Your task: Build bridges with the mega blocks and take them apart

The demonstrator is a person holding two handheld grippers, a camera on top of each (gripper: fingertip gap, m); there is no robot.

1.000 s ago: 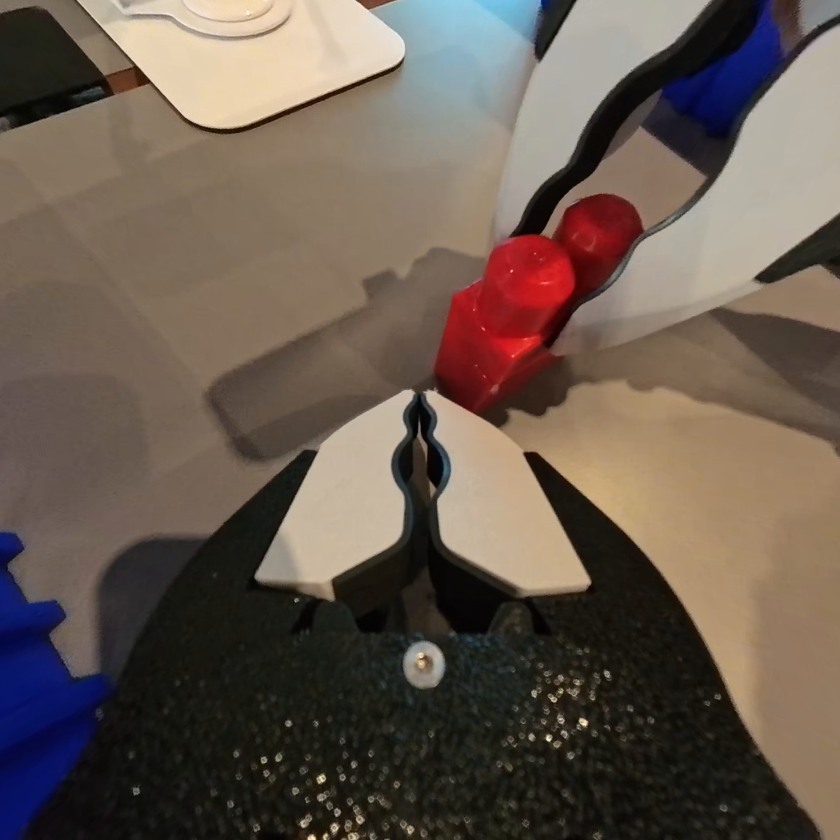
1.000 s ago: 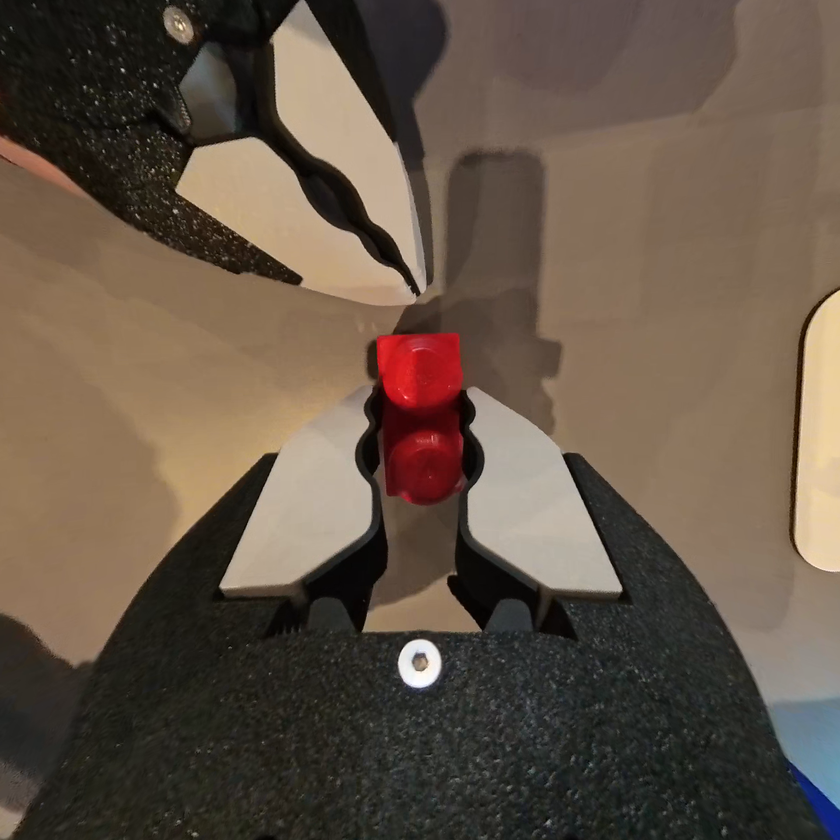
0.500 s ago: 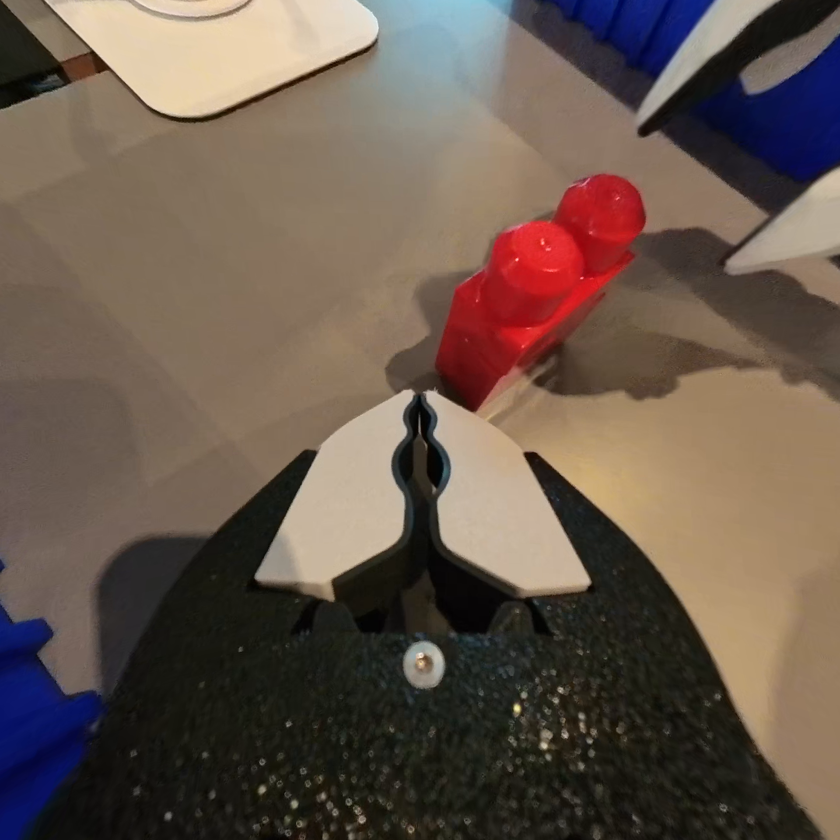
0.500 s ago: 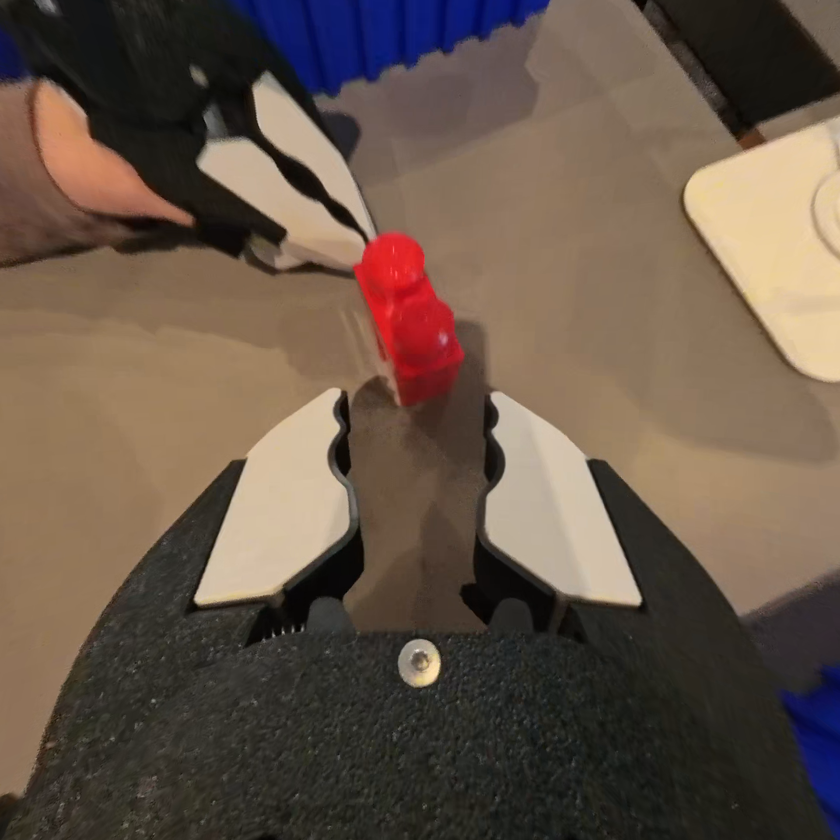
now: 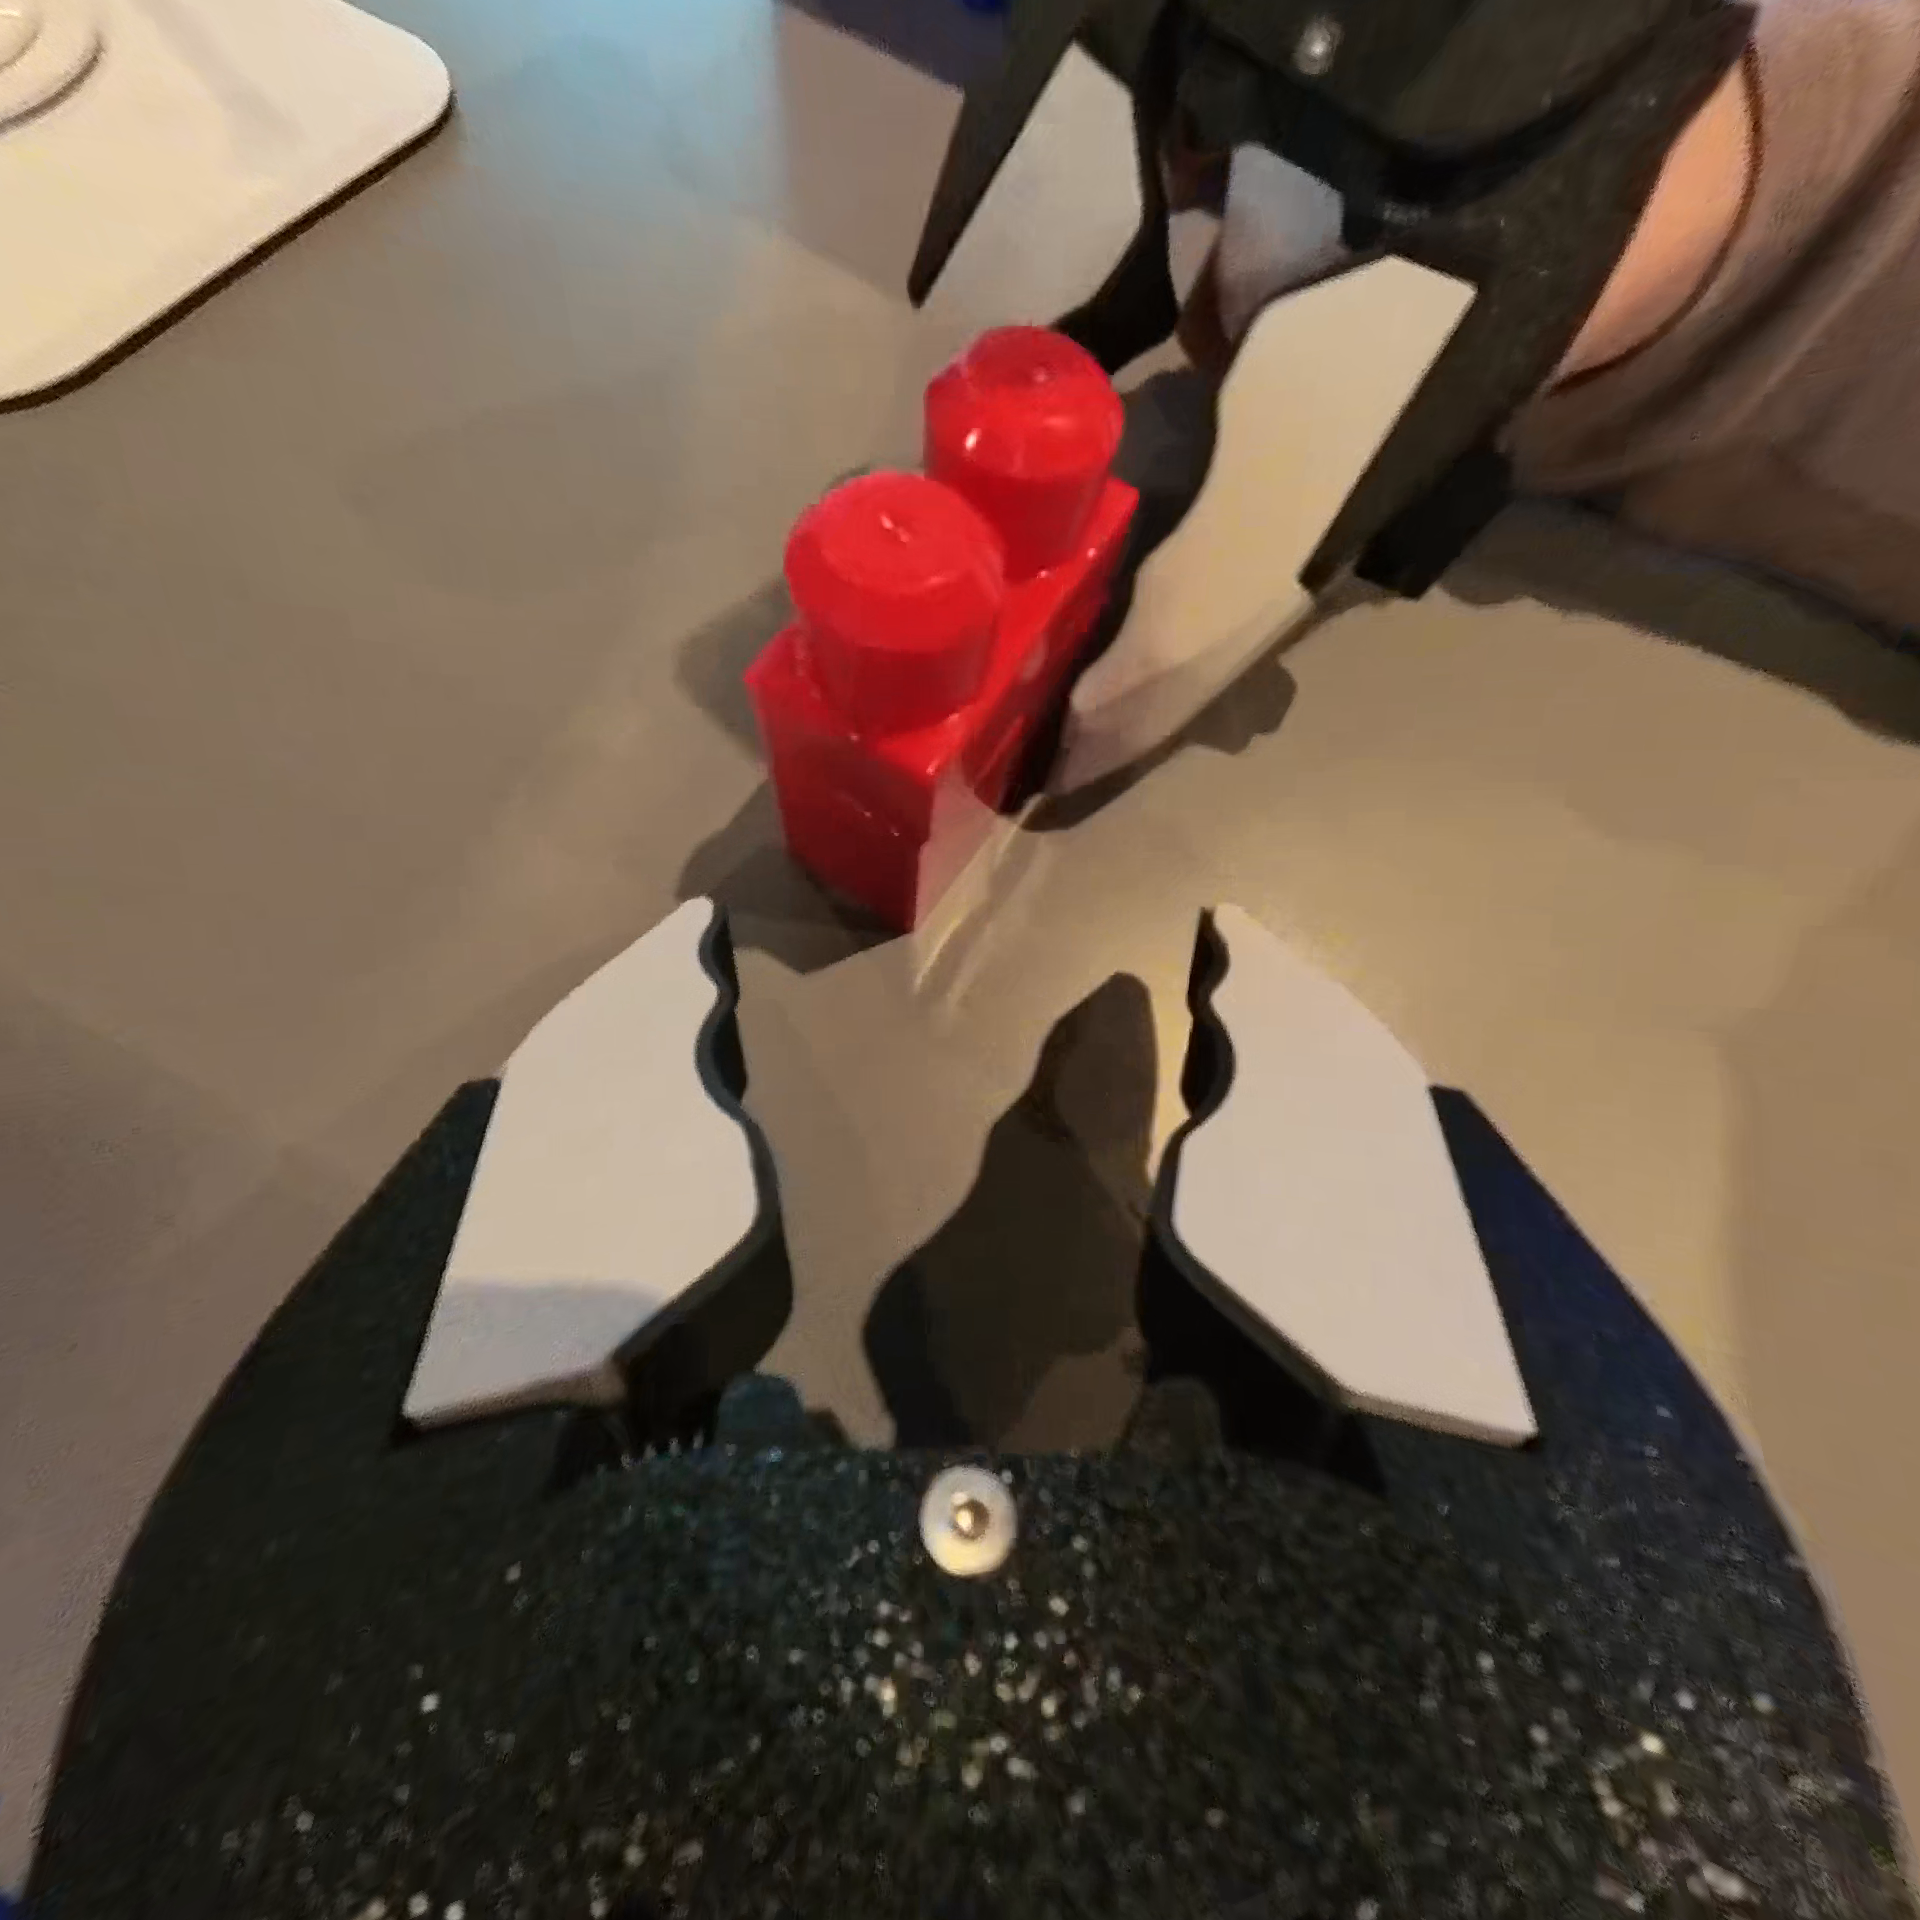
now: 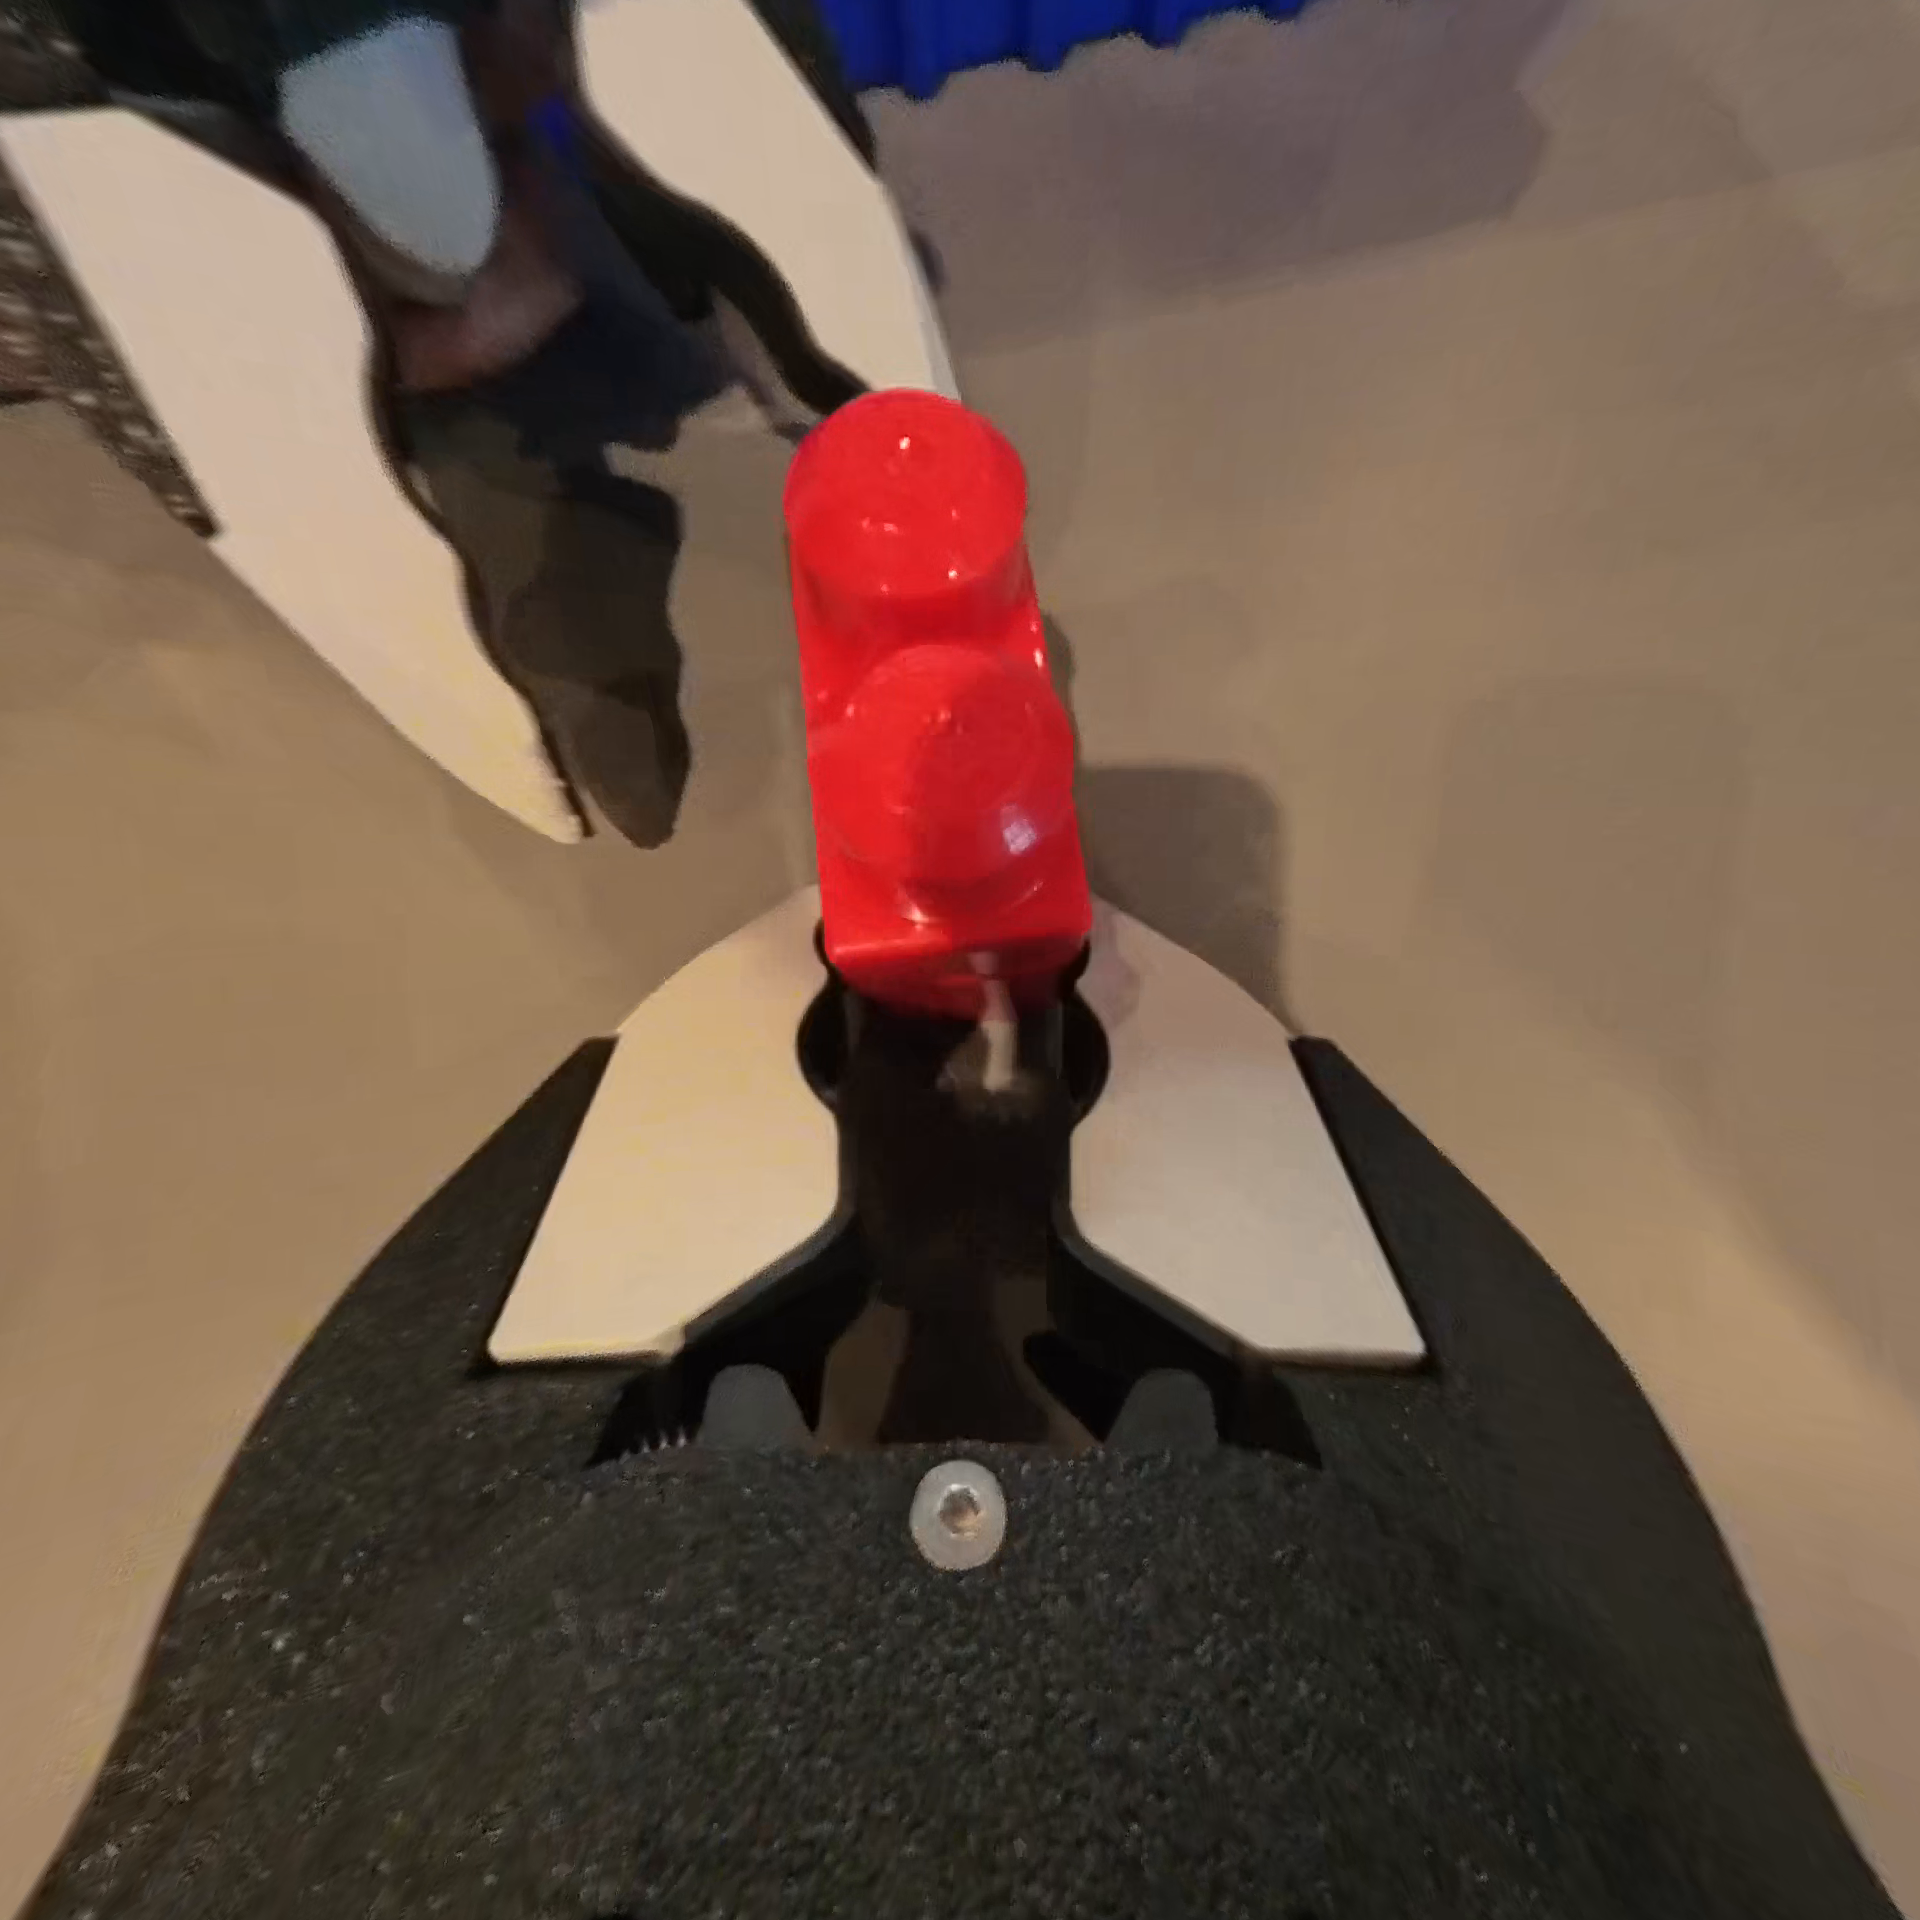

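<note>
A red two-stud mega block (image 5: 935,644) stands upright on the grey table. In the left wrist view my left gripper (image 5: 961,925) is open and empty, with its tips just short of the block's near end. My right gripper (image 6: 956,935) is closed onto the near end of the block (image 6: 935,707), one fingertip on each side. In the left wrist view one white finger (image 5: 1340,436) of the right gripper lies along the block's right side. In the right wrist view the open left gripper (image 6: 727,603) shows beyond the block.
A white mat (image 5: 156,156) lies at the far left of the table. A blue object (image 6: 1039,42) sits at the far edge. A person's forearm (image 5: 1766,312) comes in from the upper right behind the right gripper.
My left gripper has opened. My right gripper, which had let go and pulled back, has come forward again and narrowed onto the end of the red block.
</note>
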